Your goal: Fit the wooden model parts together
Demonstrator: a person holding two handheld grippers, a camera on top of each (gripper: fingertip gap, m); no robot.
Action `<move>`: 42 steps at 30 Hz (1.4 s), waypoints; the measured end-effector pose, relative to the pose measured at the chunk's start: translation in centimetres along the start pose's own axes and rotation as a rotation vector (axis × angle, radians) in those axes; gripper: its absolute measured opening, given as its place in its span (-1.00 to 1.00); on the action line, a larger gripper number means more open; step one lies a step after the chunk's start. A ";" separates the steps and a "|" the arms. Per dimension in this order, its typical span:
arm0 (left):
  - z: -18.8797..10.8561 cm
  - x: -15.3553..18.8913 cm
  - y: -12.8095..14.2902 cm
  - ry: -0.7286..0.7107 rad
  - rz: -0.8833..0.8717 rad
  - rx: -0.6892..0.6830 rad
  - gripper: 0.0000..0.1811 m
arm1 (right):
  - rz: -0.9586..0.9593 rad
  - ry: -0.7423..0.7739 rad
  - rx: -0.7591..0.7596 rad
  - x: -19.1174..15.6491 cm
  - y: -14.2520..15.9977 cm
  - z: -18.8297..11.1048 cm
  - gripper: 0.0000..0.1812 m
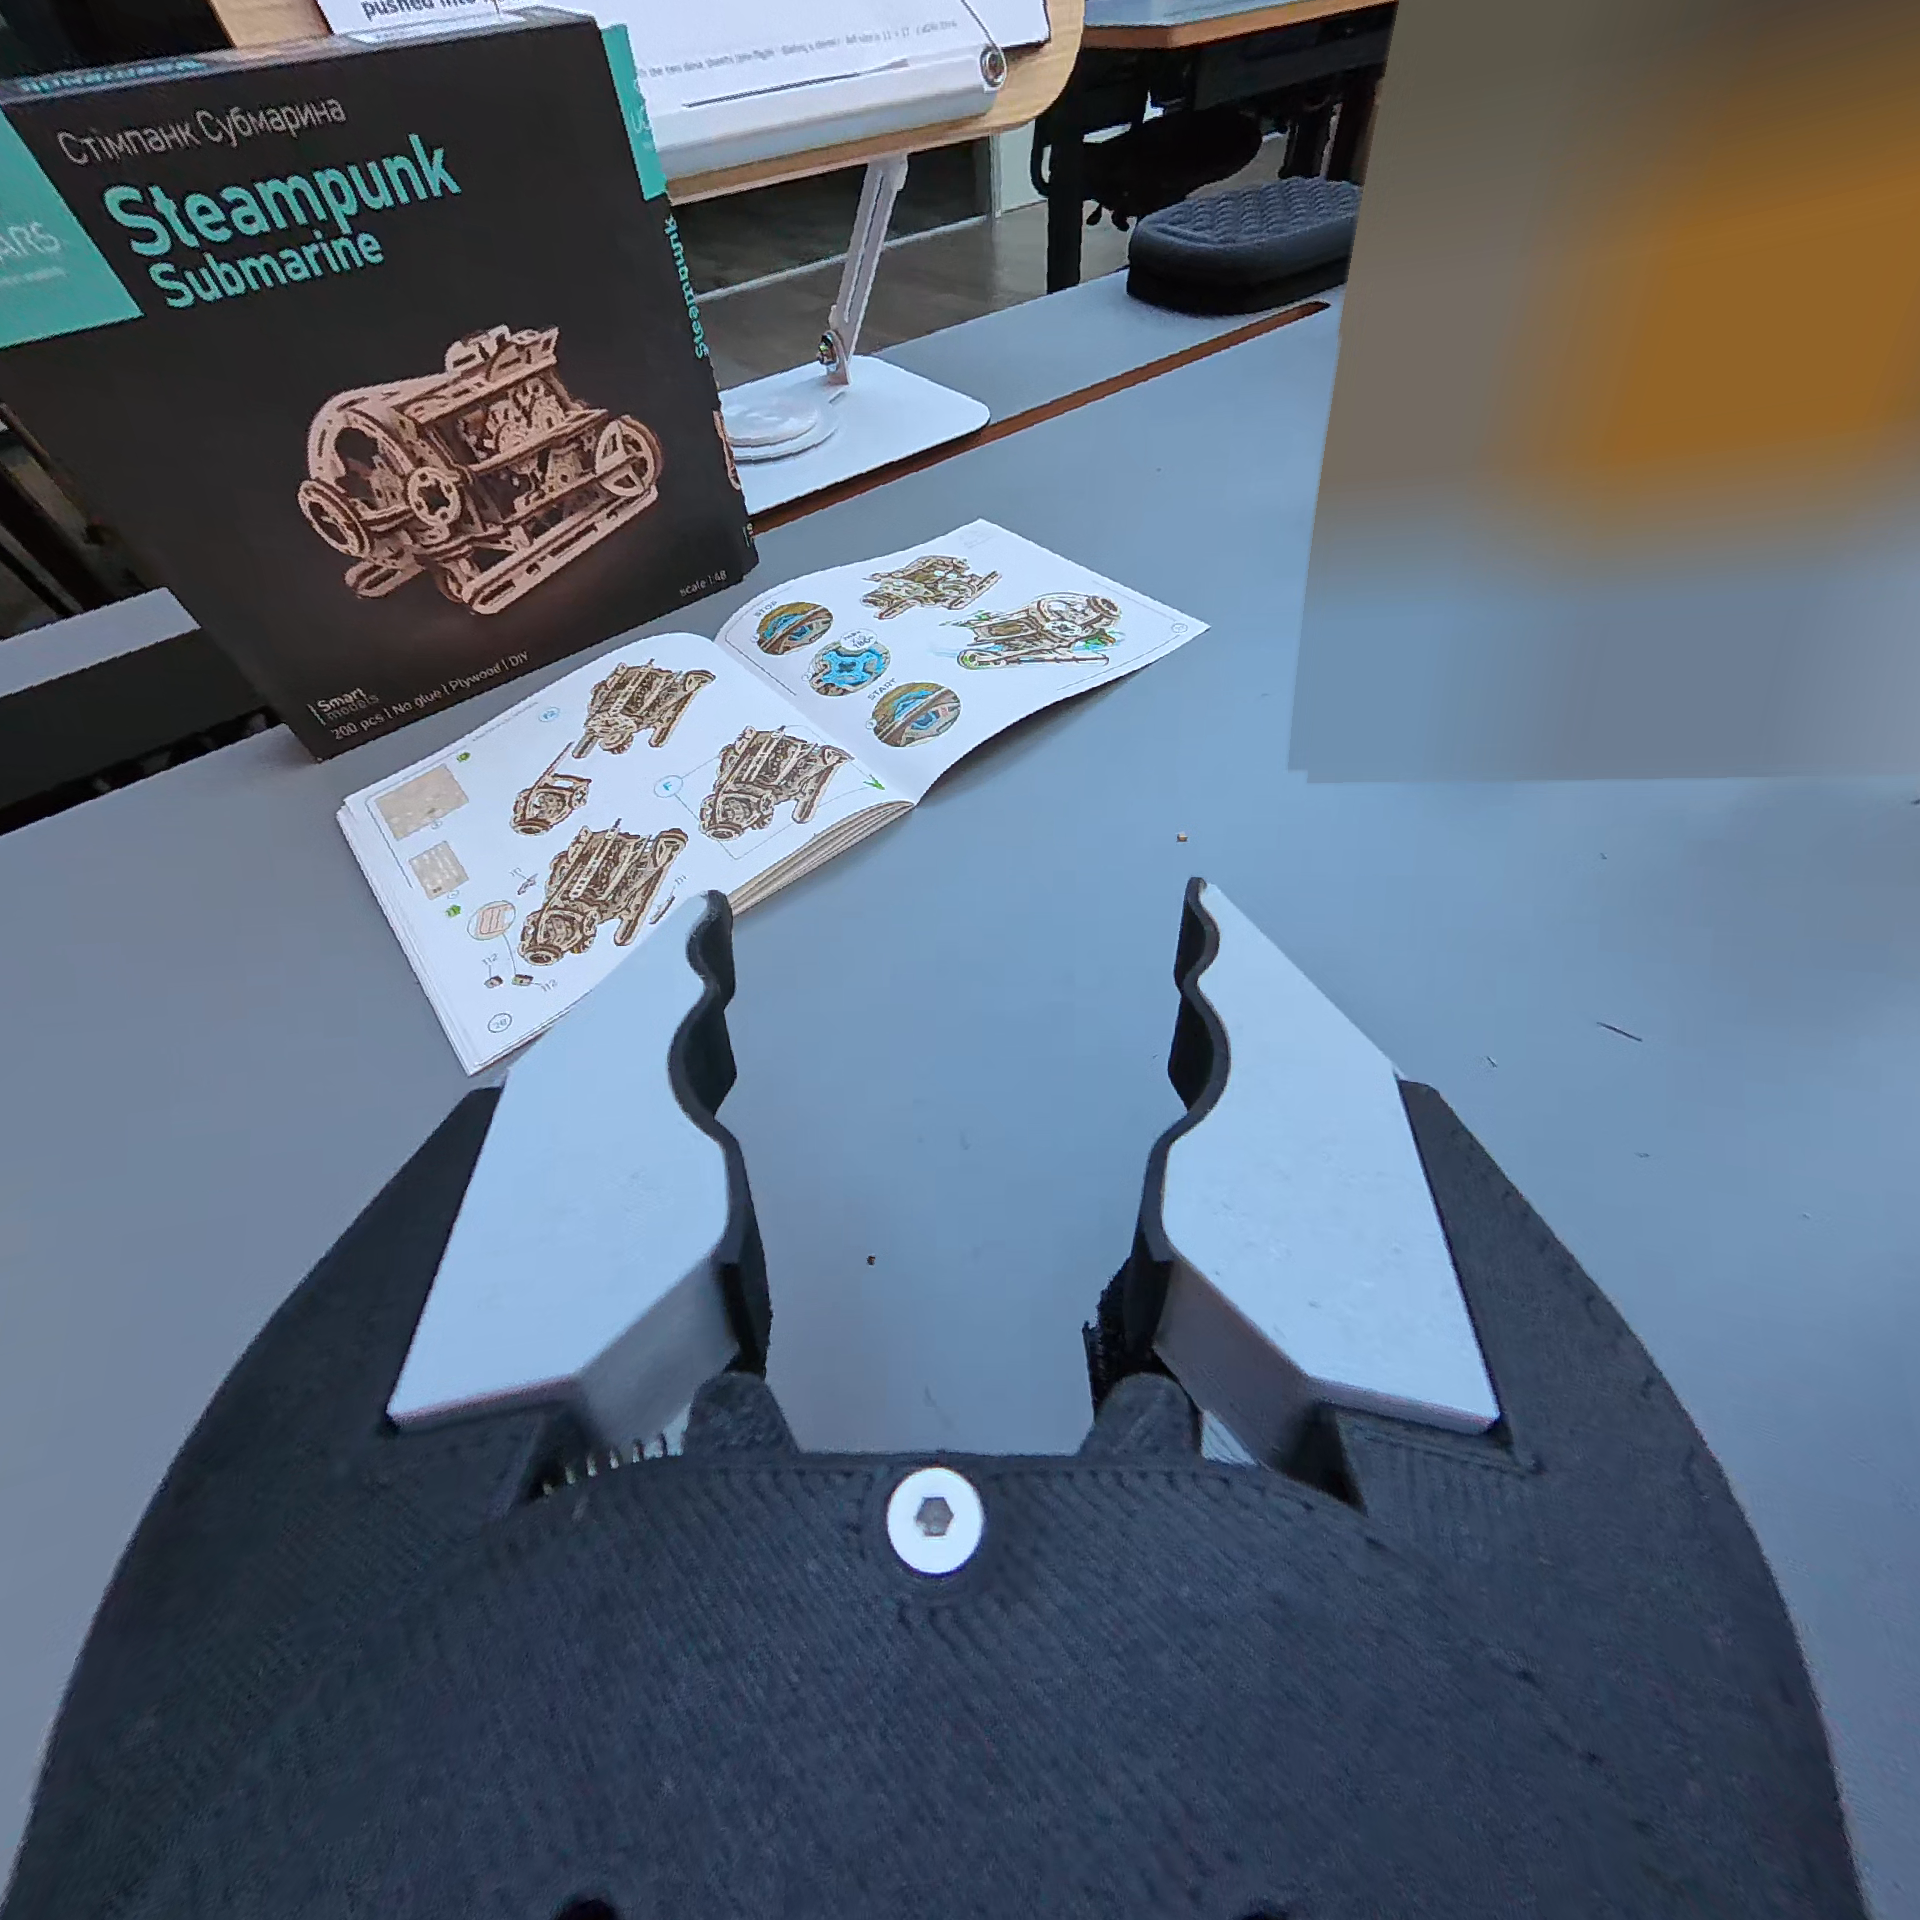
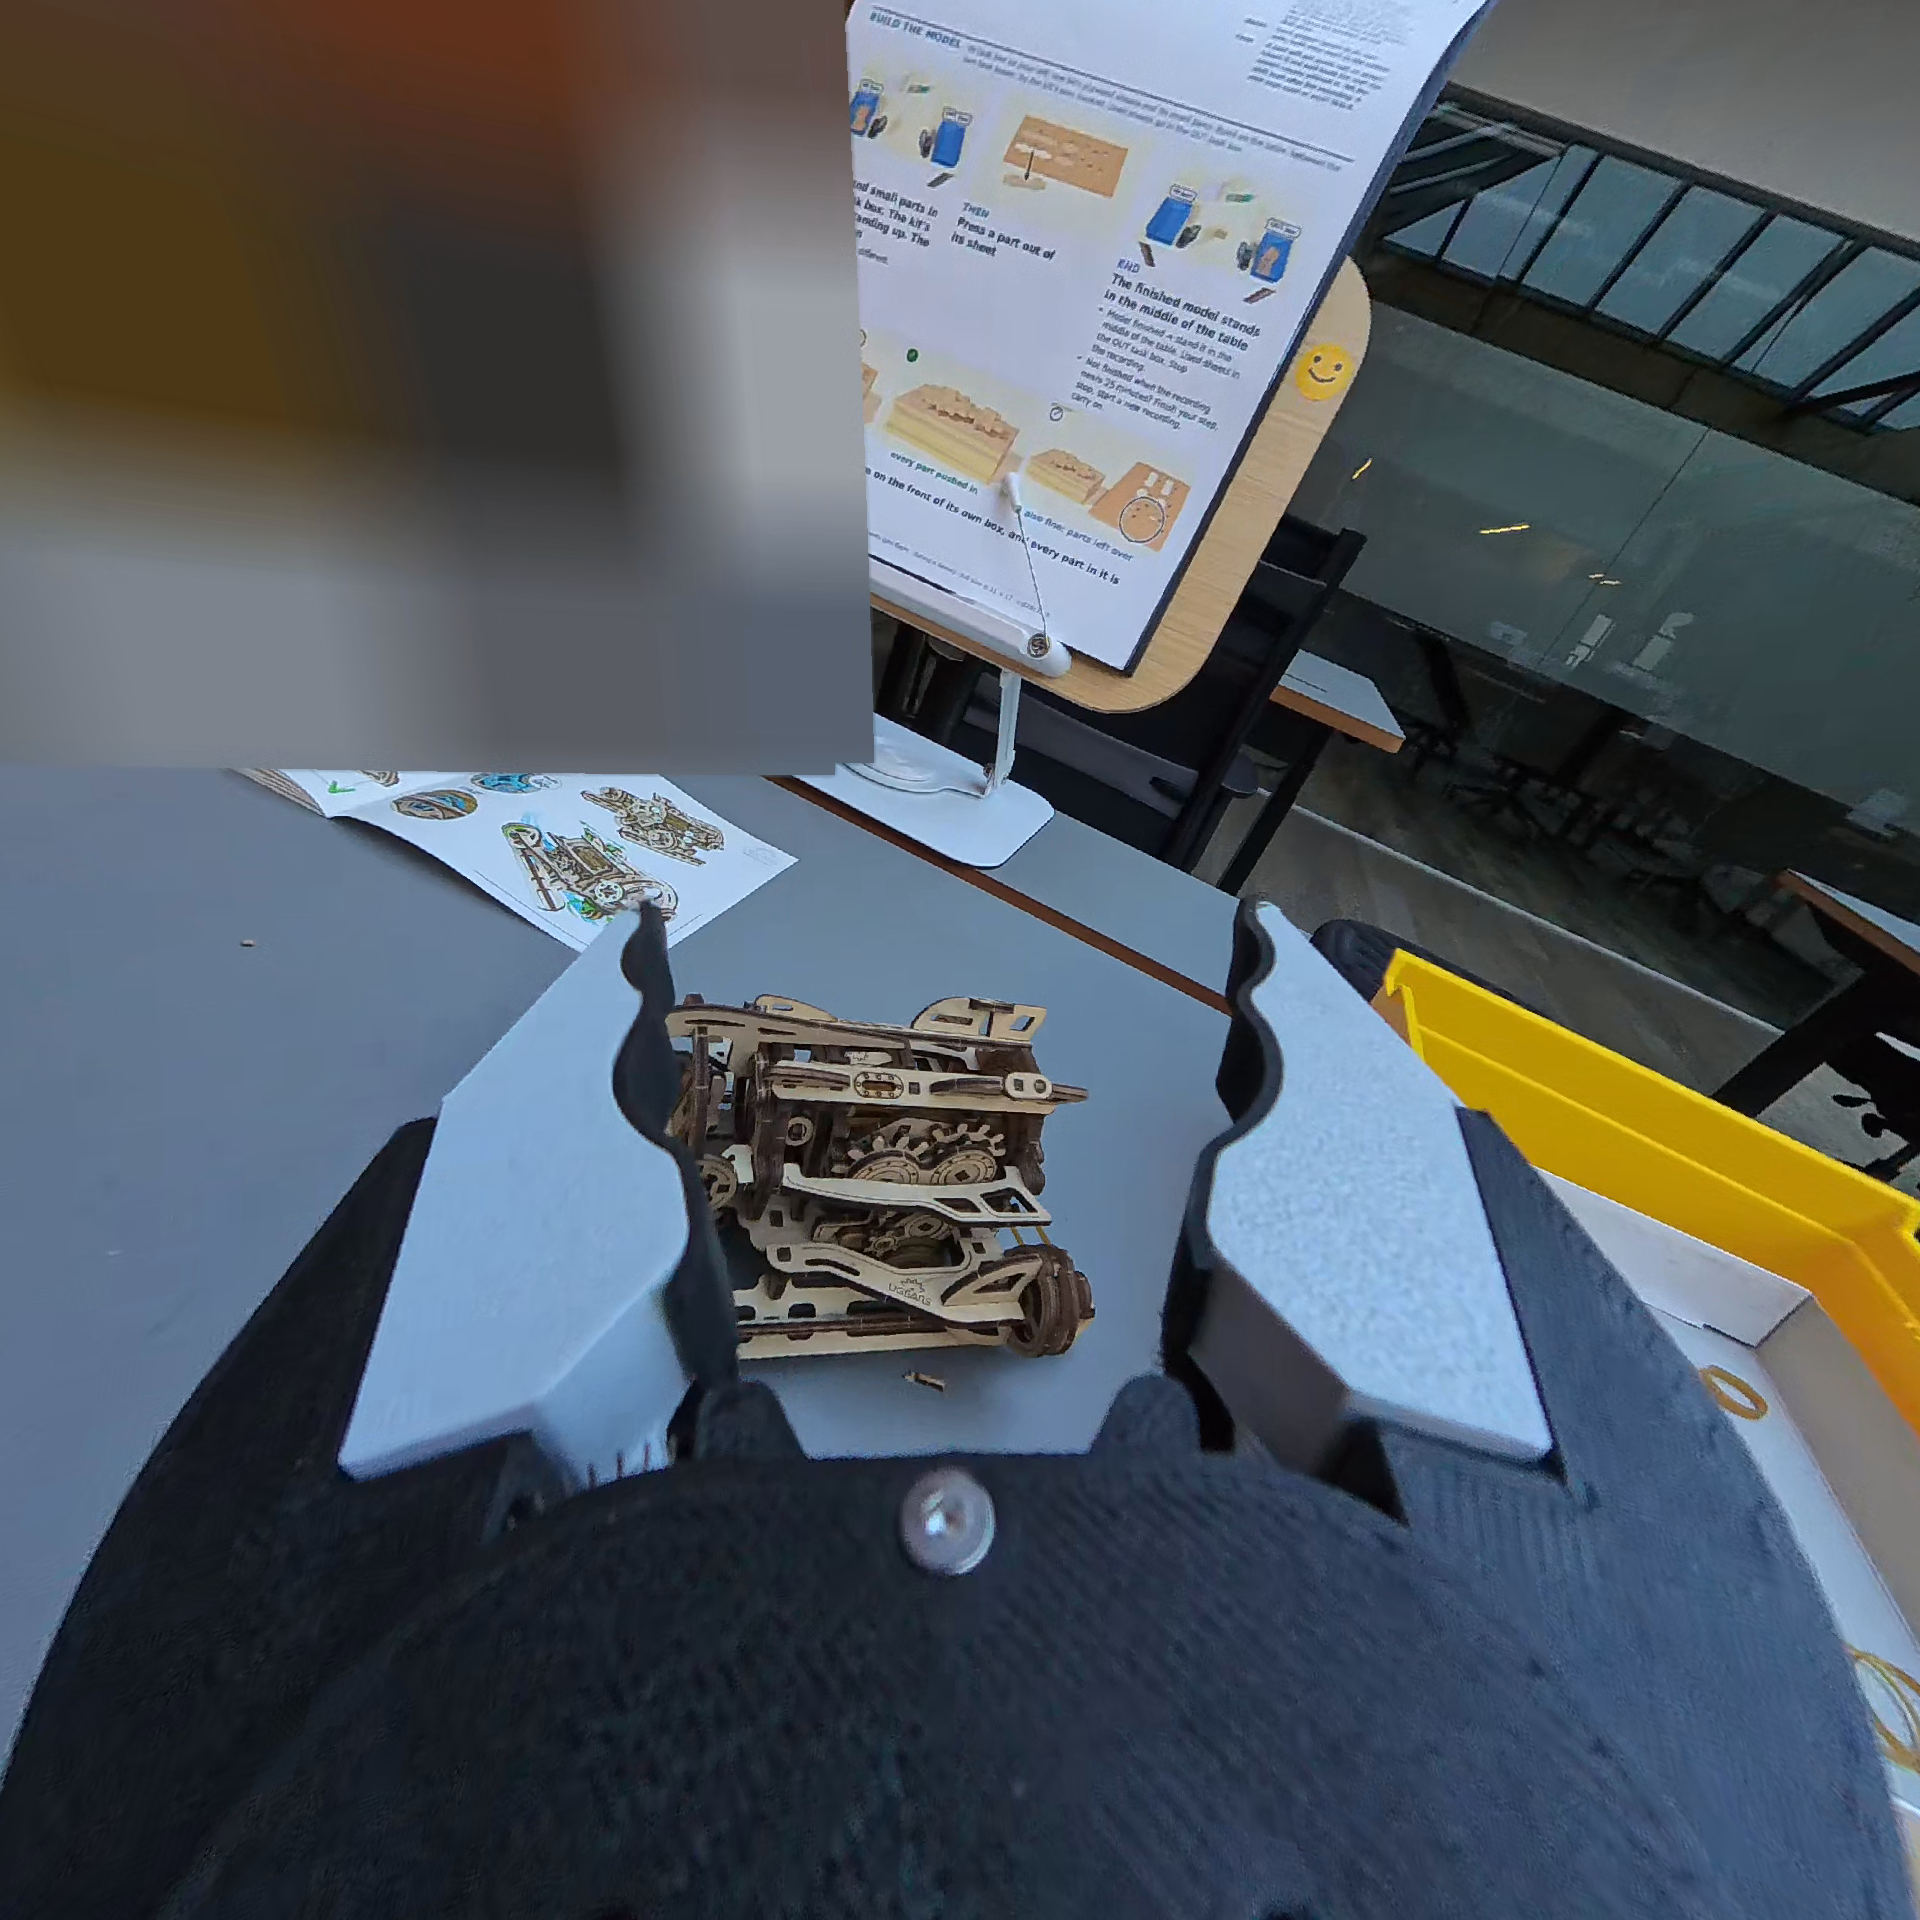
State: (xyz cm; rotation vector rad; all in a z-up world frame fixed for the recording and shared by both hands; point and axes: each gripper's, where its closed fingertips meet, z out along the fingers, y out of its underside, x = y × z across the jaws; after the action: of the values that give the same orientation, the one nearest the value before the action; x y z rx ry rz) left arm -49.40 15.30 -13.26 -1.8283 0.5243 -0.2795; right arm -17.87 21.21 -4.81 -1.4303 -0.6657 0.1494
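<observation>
Still risky: right gripper (image 2: 940, 925) spread wide round wooden model (image 2: 873, 1174), left gripper (image 1: 951, 899) spread, empty. Could crush thin struts w/ hard squeeze; tiny loose part (image 2: 923, 1381) near model easily knocked away.

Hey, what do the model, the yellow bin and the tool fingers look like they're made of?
Model: thin pale plywood, unfinished, with dark burnt-looking edges, likely laser-cut.
Yellow bin: smooth, glossy moulded plastic by its look.
Right tool fingers: matte grey plastic with a fine grainy surface, probably 3D-printed; the wavy black inner pads look softer, perhaps rubber, though that is uncertain.
</observation>
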 end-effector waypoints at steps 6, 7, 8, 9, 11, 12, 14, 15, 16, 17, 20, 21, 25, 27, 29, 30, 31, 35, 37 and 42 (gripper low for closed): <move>-0.1 0.2 -0.1 -0.003 0.033 -0.001 -0.08 | -0.022 -0.043 -0.034 -1.0 0.7 0.4 0.14; -0.1 0.3 -0.1 -0.001 0.035 -0.001 -0.08 | -0.027 -0.050 -0.037 -1.1 0.7 0.5 0.13; -0.1 0.3 -0.1 0.002 0.036 -0.001 -0.09 | -0.031 -0.054 -0.038 -1.2 0.8 0.5 0.13; -0.1 0.4 -0.1 0.004 0.036 -0.003 -0.09 | -0.036 -0.055 -0.038 -1.3 0.7 0.5 0.12; 0.0 0.5 0.1 0.010 0.038 -0.013 -0.09 | -0.043 -0.061 -0.040 -1.4 0.7 0.4 0.10; 0.1 0.6 0.2 0.013 0.040 -0.018 -0.09 | -0.045 -0.061 -0.040 -1.4 0.7 0.4 0.10; 0.2 0.7 0.4 0.019 0.047 -0.027 -0.09 | -0.046 -0.063 -0.036 -1.4 0.6 0.3 0.09; 0.2 0.8 0.4 0.021 0.051 -0.030 -0.10 | -0.045 -0.068 -0.034 -1.4 0.6 0.3 0.08; 0.2 0.8 0.5 0.021 0.055 -0.033 -0.10 | -0.046 -0.070 -0.035 -1.5 0.6 0.3 0.08; 0.3 0.8 0.5 0.021 0.059 -0.036 -0.11 | -0.049 -0.072 -0.037 -1.5 0.6 0.3 0.07; 0.4 0.7 0.9 0.011 0.069 -0.058 -0.14 | -0.057 -0.077 -0.044 -1.7 0.7 0.4 0.05; 0.4 0.5 1.1 0.004 0.074 -0.069 -0.14 | -0.064 -0.076 -0.041 -1.7 0.7 0.4 0.04; 0.5 0.6 1.3 0.014 0.070 -0.077 -0.15 | -0.088 -0.079 -0.022 -1.9 0.3 0.2 0.01; 0.5 0.7 1.3 0.017 0.071 -0.078 -0.15 | -0.085 -0.082 -0.032 -1.9 0.5 0.3 0.01; 0.5 0.8 1.4 0.019 0.075 -0.085 -0.16 | -0.082 -0.085 -0.033 -2.0 0.6 0.3 0.00; 0.5 0.8 1.4 0.021 0.076 -0.087 -0.16 | -0.082 -0.088 -0.033 -2.0 0.6 0.3 -0.01; 0.6 0.9 1.5 0.022 0.078 -0.089 -0.17 | -0.084 -0.091 -0.035 -2.1 0.6 0.4 -0.01; 0.7 1.0 1.9 0.024 0.093 -0.110 -0.20 | -0.105 -0.095 -0.023 -2.4 0.3 0.2 -0.04; 0.8 1.1 2.1 0.028 0.096 -0.118 -0.21 | -0.112 -0.101 -0.017 -2.6 0.2 0.1 -0.05; 1.5 1.4 2.6 0.046 0.094 -0.134 -0.29 | -0.119 -0.111 -0.001 -2.9 -0.4 -0.2 -0.08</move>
State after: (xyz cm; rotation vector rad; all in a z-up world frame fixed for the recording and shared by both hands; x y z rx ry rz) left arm -48.07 15.24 -16.28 -1.9238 0.6723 -0.2277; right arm -20.26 19.62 -5.36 -1.3865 -0.8402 0.1354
